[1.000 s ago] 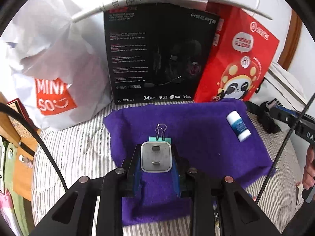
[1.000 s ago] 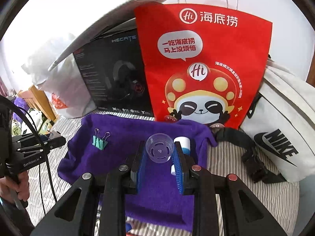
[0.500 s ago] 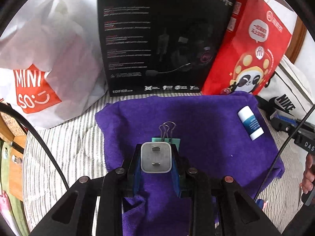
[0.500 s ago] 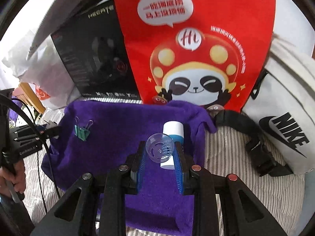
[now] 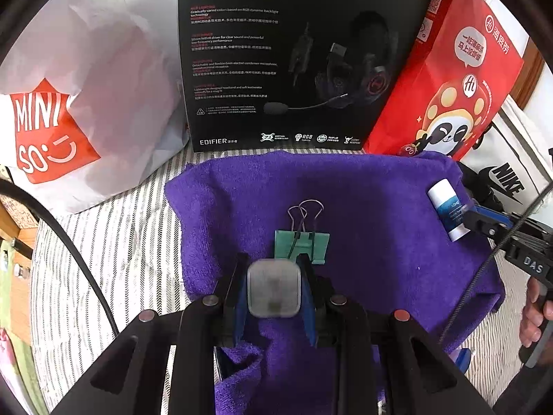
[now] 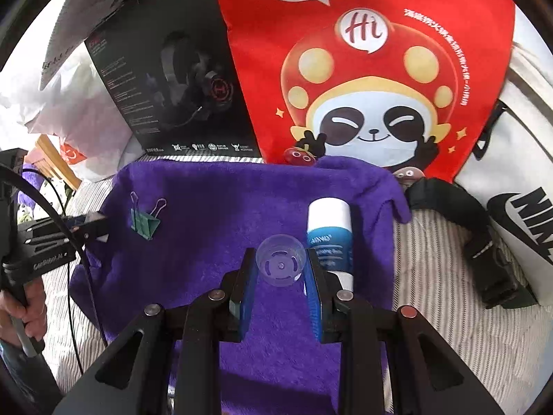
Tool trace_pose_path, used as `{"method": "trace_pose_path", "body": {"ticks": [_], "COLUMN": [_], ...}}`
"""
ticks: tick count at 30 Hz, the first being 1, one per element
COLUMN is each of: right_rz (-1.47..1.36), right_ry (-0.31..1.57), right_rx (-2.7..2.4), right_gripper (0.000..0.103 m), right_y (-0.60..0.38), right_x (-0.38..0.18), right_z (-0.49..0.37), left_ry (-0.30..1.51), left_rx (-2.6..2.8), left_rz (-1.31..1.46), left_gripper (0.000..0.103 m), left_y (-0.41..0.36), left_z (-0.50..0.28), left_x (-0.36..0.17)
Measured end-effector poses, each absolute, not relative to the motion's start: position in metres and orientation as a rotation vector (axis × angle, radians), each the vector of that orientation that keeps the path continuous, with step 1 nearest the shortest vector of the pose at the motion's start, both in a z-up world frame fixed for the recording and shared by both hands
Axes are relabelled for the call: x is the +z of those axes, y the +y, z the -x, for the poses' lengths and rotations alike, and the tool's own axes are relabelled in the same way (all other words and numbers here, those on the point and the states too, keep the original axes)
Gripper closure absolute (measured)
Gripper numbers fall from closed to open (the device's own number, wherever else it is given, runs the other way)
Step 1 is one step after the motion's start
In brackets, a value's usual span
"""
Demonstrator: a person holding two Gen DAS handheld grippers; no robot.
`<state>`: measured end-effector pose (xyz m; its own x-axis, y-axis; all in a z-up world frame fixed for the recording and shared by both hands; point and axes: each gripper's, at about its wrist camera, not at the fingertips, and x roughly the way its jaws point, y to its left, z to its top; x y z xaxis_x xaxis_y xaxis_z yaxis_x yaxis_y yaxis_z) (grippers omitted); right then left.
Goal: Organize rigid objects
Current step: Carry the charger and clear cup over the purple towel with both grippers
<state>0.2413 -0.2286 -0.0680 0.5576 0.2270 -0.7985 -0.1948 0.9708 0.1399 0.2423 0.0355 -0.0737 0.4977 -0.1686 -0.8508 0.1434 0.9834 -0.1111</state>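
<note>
My left gripper is shut on a white square charger plug, held just above a purple towel. Right beyond its fingertips a green binder clip lies on the towel. My right gripper is shut on a small clear plastic cup over the same towel. A white and blue tube lies just right of the cup, partly behind the right finger. The tube and the right gripper's tip show at the right of the left wrist view. The clip sits far left in the right wrist view.
Behind the towel stand a white shopping bag, a black headset box and a red panda bag. A white sports bag with a black strap lies to the right. The towel rests on striped bedding.
Both grippers have sunk toward the towel, still holding the plug and the cup. The clip and the tube now lie closer to the fingertips.
</note>
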Motion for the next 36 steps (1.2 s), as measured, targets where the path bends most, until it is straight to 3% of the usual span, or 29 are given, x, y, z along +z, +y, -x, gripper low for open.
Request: {"method": "trace_pose_path", "body": {"ticks": [36], "right_rz": [0.074], "right_ry": [1.013], "right_rx": [0.233], "right_gripper": [0.076], "right_y": [-0.189], "right_x": [-0.119], "right_z": [-0.263], "left_ry": [1.042], "left_rx": [-0.221], "left_rz": [0.003], "left_gripper": [0.079], "left_y": [0.029], "left_z": [-0.248], "left_x": [-0.082]}}
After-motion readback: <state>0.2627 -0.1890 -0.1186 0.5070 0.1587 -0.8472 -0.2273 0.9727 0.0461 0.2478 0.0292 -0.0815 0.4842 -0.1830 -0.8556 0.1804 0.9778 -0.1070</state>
